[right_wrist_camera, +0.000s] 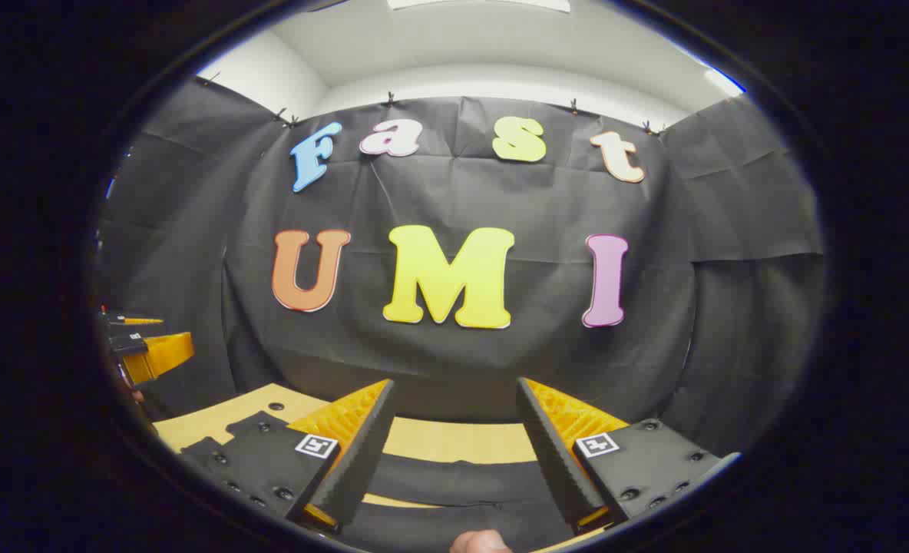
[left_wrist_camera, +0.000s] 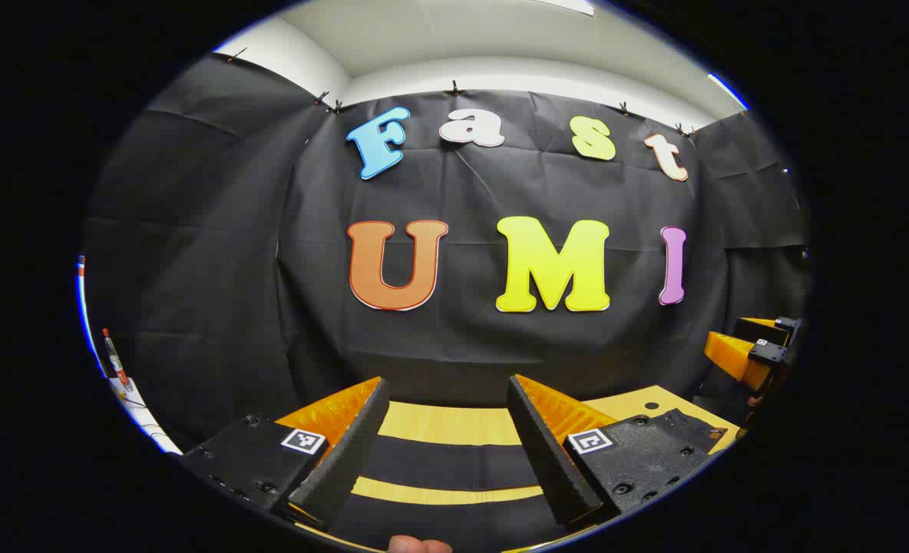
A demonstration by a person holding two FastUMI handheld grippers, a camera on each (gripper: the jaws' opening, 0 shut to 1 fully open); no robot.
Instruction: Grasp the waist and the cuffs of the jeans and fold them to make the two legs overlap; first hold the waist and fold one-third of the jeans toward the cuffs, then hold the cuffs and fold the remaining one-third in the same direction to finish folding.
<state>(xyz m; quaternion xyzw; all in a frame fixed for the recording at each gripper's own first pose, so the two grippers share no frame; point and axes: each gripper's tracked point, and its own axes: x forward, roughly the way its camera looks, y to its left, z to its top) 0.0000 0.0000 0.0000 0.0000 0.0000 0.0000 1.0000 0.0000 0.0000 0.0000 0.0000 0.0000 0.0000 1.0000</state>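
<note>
Dark jeans (left_wrist_camera: 443, 461) lie across the light wooden table (left_wrist_camera: 454, 424) as two dark bands with a strip of wood between them. In the left gripper view my left gripper (left_wrist_camera: 447, 380) hovers above them, open, with nothing between its fingers. The right gripper view shows the same dark jeans (right_wrist_camera: 454, 480) low between the fingers of my right gripper (right_wrist_camera: 455, 382), which is also open and empty. Each gripper also appears at the edge of the other's view: the right gripper (left_wrist_camera: 754, 353) at the far right, the left gripper (right_wrist_camera: 147, 353) at the far left. Both are held above the table.
The black cloth wall stands close behind the table's far edge (right_wrist_camera: 454, 430). A small hole (left_wrist_camera: 652, 405) marks the tabletop at the right. A white ledge with a red-capped object (left_wrist_camera: 113, 357) runs along the far left. A person's fingertip (right_wrist_camera: 479, 541) peeks in at the bottom.
</note>
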